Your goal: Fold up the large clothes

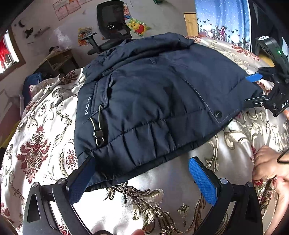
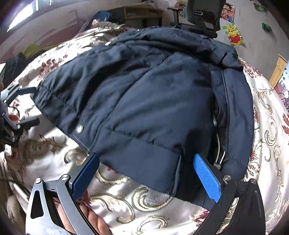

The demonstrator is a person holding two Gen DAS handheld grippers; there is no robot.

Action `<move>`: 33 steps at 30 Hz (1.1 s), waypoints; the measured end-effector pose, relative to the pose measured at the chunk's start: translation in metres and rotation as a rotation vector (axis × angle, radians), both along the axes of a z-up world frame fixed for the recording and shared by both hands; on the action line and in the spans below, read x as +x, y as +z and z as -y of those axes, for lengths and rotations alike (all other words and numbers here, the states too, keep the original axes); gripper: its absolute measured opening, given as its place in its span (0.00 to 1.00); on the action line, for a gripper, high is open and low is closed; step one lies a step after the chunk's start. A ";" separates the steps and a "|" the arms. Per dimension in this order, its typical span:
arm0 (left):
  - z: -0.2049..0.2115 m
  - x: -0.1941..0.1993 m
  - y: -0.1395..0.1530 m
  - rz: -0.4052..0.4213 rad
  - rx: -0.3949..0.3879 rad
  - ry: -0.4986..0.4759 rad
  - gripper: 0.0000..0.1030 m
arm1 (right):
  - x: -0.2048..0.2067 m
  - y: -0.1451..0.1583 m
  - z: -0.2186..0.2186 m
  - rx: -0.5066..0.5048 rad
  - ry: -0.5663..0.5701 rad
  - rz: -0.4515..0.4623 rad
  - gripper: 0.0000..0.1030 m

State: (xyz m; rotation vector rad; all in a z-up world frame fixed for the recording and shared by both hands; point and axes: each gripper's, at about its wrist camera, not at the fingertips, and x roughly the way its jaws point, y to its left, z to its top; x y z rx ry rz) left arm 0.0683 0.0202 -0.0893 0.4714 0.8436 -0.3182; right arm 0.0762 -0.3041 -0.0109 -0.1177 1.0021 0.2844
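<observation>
A dark navy padded jacket (image 1: 153, 94) lies folded in a bundle on a floral satin bedspread (image 1: 45, 130); it also fills the right wrist view (image 2: 148, 101). My left gripper (image 1: 142, 168) is open, its blue pads on either side of the jacket's near hem corner, the left pad under the fabric edge. My right gripper (image 2: 146, 166) is open around the jacket's near hem. It also shows at the right of the left wrist view (image 1: 252, 88), jaws apart at the jacket's side. The left gripper appears at the left edge of the right wrist view (image 2: 27, 106).
A black office chair (image 1: 112, 27) stands beyond the bed's far edge. A wooden shelf (image 1: 57, 61) and dark blue bag (image 1: 30, 81) are at the far left. A blue curtain (image 1: 222, 16) hangs at the far right. A hand (image 1: 269, 170) holds the right gripper.
</observation>
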 end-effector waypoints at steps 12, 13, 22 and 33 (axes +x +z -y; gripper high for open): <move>0.004 0.001 -0.007 0.019 0.029 0.006 1.00 | -0.001 -0.020 0.002 -0.102 -0.028 -0.034 0.98; 0.004 0.002 -0.006 0.022 0.021 0.013 1.00 | -0.001 -0.021 0.000 -0.127 -0.031 -0.026 0.98; 0.001 0.004 -0.004 0.017 -0.020 0.031 1.00 | -0.004 -0.028 -0.009 -0.320 -0.064 0.084 0.98; 0.005 -0.001 -0.008 0.050 0.026 0.000 1.00 | 0.000 0.019 -0.007 -0.291 -0.079 0.260 0.98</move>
